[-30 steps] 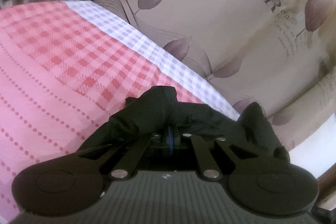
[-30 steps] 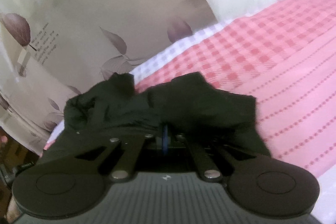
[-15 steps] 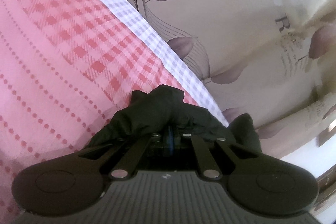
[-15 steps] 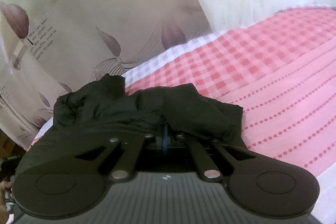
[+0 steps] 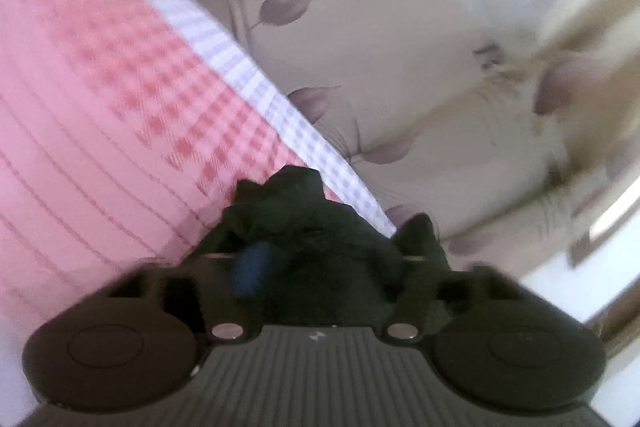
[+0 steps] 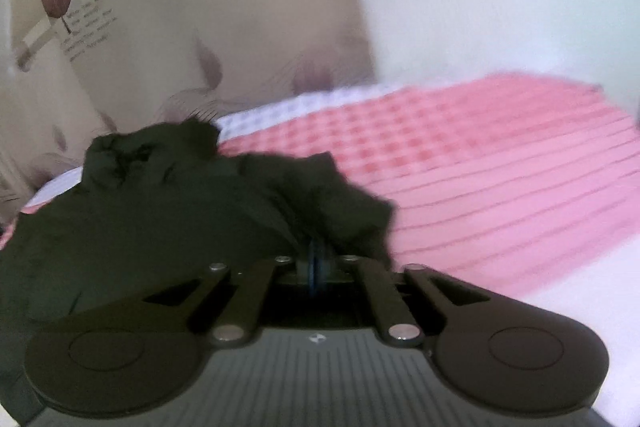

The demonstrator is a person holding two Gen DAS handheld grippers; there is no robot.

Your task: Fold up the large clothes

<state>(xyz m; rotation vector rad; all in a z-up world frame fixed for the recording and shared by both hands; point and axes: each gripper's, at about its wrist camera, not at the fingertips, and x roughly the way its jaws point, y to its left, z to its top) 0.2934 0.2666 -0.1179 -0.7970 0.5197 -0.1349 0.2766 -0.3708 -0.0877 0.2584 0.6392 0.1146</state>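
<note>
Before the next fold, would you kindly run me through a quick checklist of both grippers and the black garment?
1. Left gripper releasing: ok, jaws opening, black garment lies between them.
2. Right gripper released: not ok, jaws only starting to open, pads close together at the cloth.
3. Garment on the pink bedspread: ok.
4. Garment flat: not ok, bunched.
5. Fold edges aligned: cannot tell, blurred.

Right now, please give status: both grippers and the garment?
Left gripper opening, black garment between its jaws. Right gripper opening slightly, pads touching garment. Garment bunched on pink bedsheet. Nothing blocking.
</note>
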